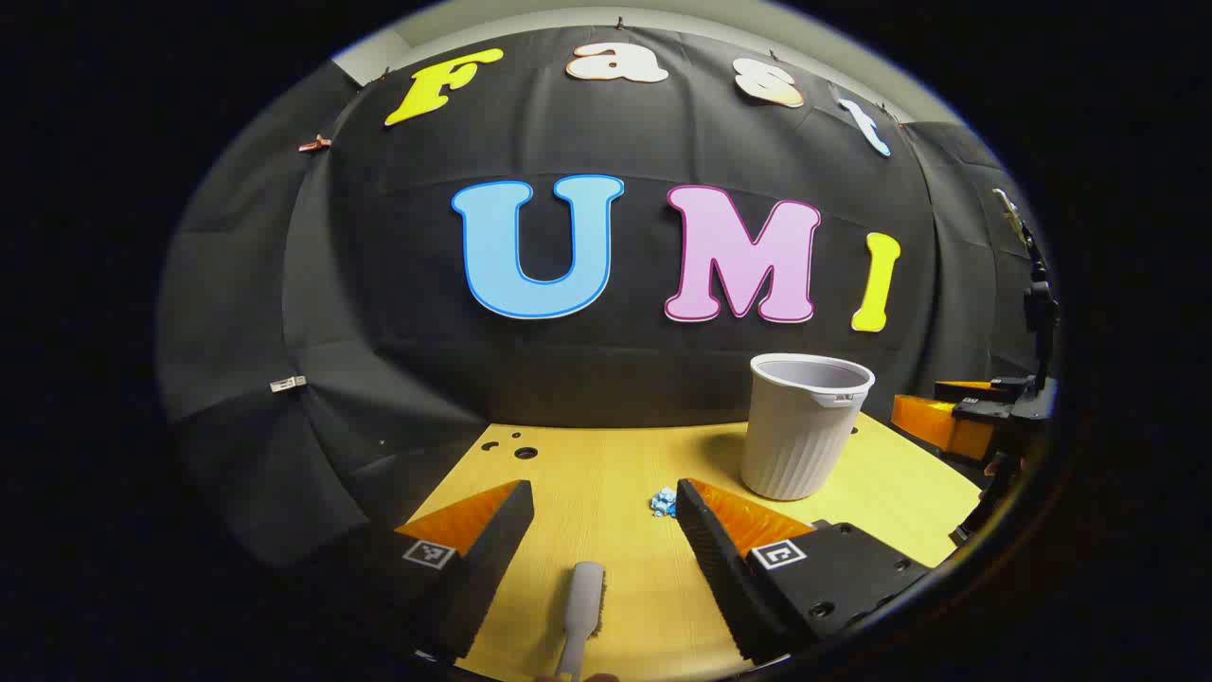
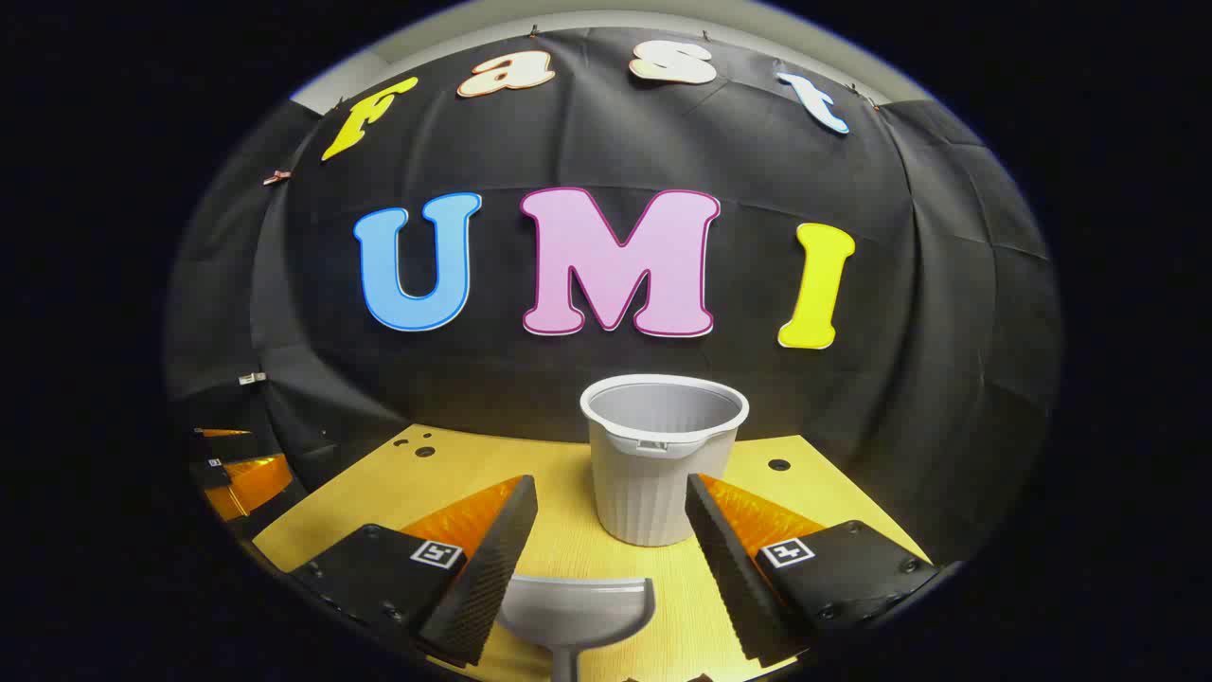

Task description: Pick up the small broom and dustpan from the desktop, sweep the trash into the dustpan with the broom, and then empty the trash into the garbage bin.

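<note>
Between the left gripper's (image 1: 601, 526) widely parted jaws lies the grey plastic broom handle (image 1: 582, 611), untouched, on the yellow wooden desktop (image 1: 606, 464). Blue crumpled trash (image 1: 663, 502) sits by one fingertip. Level above the desk, the right gripper (image 2: 611, 516), jaws equally wide, straddles the grey dustpan (image 2: 578, 611), facing the ribbed grey garbage bin (image 2: 658, 464).

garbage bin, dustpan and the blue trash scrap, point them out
garbage bin (image 2: 653, 493), right gripper view, ribbed front wall
dustpan (image 2: 576, 606), right gripper view, middle of the scoop
blue trash scrap (image 1: 663, 501), left gripper view, middle of the crumpled bit
</note>
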A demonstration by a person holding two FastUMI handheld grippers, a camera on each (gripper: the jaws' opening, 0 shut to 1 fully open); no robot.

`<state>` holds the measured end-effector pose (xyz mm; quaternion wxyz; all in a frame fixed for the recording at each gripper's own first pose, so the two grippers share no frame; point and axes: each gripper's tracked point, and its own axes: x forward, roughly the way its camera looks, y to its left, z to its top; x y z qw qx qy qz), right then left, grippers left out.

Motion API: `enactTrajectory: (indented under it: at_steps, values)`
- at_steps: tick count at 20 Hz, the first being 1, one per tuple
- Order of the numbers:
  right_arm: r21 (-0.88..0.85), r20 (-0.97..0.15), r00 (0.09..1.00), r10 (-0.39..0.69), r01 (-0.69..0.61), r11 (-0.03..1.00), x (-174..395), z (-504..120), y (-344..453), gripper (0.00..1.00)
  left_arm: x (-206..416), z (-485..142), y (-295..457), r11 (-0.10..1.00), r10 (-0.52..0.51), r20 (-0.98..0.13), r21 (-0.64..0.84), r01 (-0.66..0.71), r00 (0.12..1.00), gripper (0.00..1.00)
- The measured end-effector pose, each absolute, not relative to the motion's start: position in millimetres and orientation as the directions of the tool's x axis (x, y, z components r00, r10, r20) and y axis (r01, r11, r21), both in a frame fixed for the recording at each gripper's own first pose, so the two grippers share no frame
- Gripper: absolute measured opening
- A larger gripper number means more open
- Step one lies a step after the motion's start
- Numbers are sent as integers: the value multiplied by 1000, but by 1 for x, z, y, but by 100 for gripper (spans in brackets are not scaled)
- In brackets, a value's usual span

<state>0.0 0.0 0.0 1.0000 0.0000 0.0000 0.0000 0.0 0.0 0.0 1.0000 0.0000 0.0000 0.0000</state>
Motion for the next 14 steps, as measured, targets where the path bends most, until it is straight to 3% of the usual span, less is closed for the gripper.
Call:
enactTrajectory:
  at_steps: [14]
  values:
    - [-14, -53, 997, 57, -58, 998, 15, -18, 21, 98, 3, -25, 7, 999, 16, -81, -27, -19, 997, 98]
